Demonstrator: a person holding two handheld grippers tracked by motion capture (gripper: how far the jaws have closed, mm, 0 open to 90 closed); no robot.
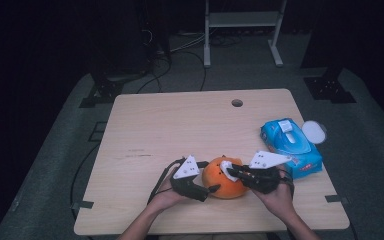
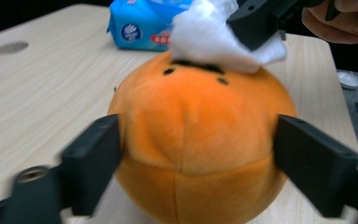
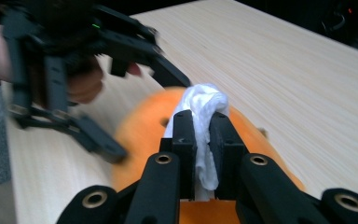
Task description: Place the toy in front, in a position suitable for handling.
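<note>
Orange plush [image 2: 196, 140] between spread left claw [image 2: 198, 158]; right claw [image 3: 204, 140] clamping white wipe [image 3: 203, 105] atop it.

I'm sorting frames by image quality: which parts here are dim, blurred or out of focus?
High view: dim, with the room beyond the pale wooden table nearly black. Left gripper view: the near jaws are smeared, while the round orange plush toy is fairly sharp. Right gripper view: the left tool is motion-blurred; the crumpled white wipe is crisp.
</note>
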